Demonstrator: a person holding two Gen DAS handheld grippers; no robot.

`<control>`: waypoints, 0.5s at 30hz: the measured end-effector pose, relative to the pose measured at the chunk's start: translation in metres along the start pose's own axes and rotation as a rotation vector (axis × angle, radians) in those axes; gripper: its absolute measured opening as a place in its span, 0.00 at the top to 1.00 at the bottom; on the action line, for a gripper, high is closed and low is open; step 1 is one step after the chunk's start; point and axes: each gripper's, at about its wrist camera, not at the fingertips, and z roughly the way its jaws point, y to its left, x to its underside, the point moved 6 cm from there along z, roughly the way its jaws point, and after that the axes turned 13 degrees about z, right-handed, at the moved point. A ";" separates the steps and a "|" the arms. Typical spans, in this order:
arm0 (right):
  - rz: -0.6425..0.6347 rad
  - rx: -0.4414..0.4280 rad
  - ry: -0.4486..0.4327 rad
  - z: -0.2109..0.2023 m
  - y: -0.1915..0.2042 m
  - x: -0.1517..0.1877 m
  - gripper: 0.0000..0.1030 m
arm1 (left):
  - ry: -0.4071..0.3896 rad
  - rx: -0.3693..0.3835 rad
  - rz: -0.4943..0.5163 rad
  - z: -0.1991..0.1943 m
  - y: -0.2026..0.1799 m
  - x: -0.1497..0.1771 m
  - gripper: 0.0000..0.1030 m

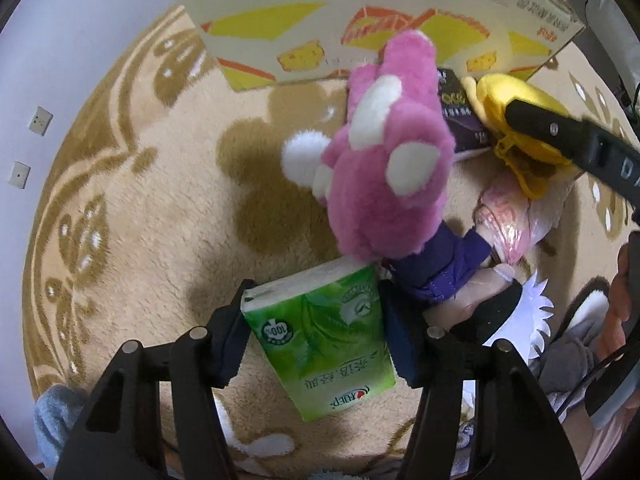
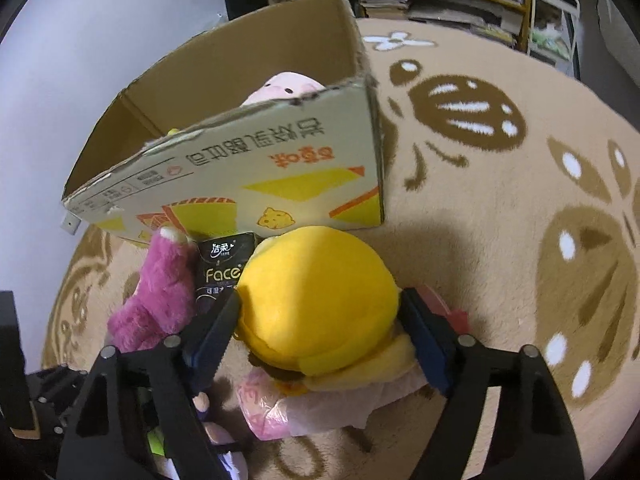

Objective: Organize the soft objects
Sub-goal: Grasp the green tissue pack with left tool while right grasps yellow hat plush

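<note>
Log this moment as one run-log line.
left gripper: closed on green tissue pack | right gripper: closed on yellow plush | cardboard box: open, behind | pink plush: on rug

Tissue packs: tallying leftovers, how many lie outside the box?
2: green pack between the left gripper's fingers; black pack between pink plush and yellow plush. Others may be hidden.

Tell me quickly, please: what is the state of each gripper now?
Left gripper: closed on the green tissue pack.
Right gripper: closed on the yellow plush toy.
</note>
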 end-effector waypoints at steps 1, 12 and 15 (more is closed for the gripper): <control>-0.007 0.005 -0.009 -0.002 0.000 0.001 0.23 | -0.010 -0.005 -0.007 -0.003 0.002 0.000 0.43; -0.008 -0.007 -0.050 -0.025 -0.004 0.005 0.61 | -0.119 -0.055 -0.014 -0.038 0.006 -0.005 0.45; -0.030 -0.008 -0.069 -0.029 0.003 0.007 0.63 | -0.161 -0.064 -0.047 -0.055 0.011 -0.005 0.45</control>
